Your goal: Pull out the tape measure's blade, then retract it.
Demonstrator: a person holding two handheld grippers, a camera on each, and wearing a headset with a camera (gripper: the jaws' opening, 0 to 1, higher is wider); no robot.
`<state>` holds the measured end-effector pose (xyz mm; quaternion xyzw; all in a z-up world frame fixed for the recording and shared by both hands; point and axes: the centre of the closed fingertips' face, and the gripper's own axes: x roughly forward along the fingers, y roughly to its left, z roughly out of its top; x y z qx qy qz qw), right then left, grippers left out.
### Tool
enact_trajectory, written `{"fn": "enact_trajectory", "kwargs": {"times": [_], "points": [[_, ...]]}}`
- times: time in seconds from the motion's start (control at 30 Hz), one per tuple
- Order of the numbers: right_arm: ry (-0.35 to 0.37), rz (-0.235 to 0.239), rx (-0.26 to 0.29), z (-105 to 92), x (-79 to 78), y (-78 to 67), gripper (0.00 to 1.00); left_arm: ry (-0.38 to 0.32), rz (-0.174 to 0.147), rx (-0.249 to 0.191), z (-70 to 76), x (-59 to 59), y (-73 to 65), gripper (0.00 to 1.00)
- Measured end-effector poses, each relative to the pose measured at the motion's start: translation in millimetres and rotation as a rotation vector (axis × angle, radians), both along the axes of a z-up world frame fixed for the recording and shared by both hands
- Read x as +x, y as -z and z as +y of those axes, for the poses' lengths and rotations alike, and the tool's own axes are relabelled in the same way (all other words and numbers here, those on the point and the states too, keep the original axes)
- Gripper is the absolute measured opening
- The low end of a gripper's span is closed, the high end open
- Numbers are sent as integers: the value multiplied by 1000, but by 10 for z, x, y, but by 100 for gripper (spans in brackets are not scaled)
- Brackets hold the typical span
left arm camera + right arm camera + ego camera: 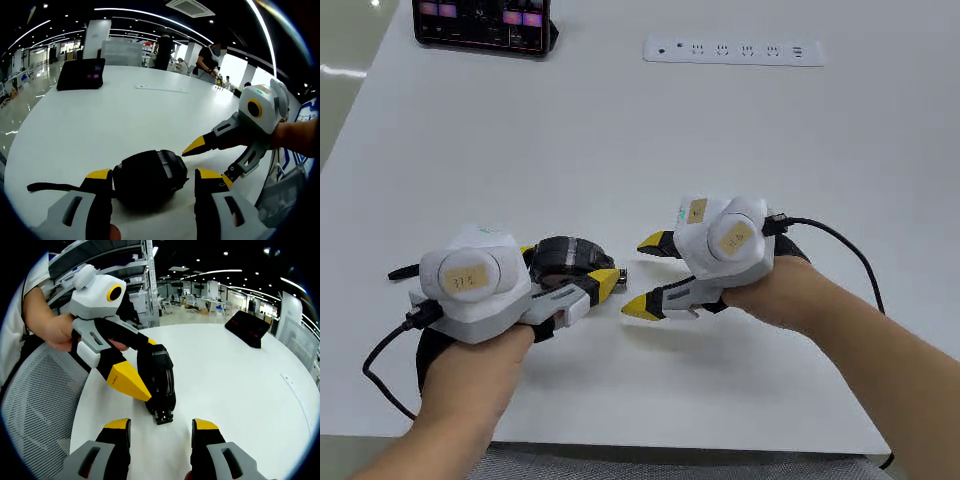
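Plainly left gripper (568,268) tight on tape measure (150,176); right gripper (644,276) wide open; stickers (465,277) unreadable.

A white table (620,130) carries everything. Far back on it, a dark tablet (485,22) with a lit screen stands propped at the left, and a white power strip (733,49) lies flat well to its right. Near the front edge rests a black tape measure (565,258), its black wrist strap (50,187) trailing flat across the top. A black cable (850,255) lies curved at the front right.
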<state>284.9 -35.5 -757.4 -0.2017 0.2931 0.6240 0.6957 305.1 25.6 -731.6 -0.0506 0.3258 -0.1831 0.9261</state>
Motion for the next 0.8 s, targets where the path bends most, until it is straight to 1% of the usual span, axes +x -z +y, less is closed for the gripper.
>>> {"fn": "enact_trajectory", "kwargs": {"times": [0.07, 0.17, 0.23, 0.3, 0.33, 0.37, 0.43, 0.53, 0.63, 0.67, 0.73, 0.8], "points": [[3, -3, -1, -12, 5, 1, 47, -1, 7, -3, -1, -8, 5, 63], [13, -4, 0, -42, 5, -16, 48, 11, 1, -3, -8, -18, -15, 63], [20, -4, 2, -62, -1, -35, 49, 18, 0, -7, -12, -25, -33, 65], [37, -3, 2, -104, -2, -53, 51, 26, -9, 4, -1, -30, -55, 70], [58, -3, 13, -124, 3, -82, 52, 35, -13, -2, -4, -34, -70, 71], [63, -10, 22, -133, 4, -102, 53, 37, -13, -2, 3, -39, -76, 71], [71, -8, 22, -167, -28, -113, 55, 44, -17, -2, 19, -48, -94, 72], [75, -18, 24, -210, -62, -135, 58, 55, -17, 5, 42, -69, -104, 74], [92, -23, 33, -259, -74, -172, 64, 66, -23, 7, 65, -90, -127, 76], [104, -15, 36, -281, -82, -191, 65, 67, -22, 5, 73, -101, -133, 77], [106, -24, 32, -314, -95, -203, 65, 79, -25, 6, 75, -119, -143, 79], [108, -27, 38, -348, -113, -229, 65, 97, -31, 22, 88, -143, -150, 80]]}}
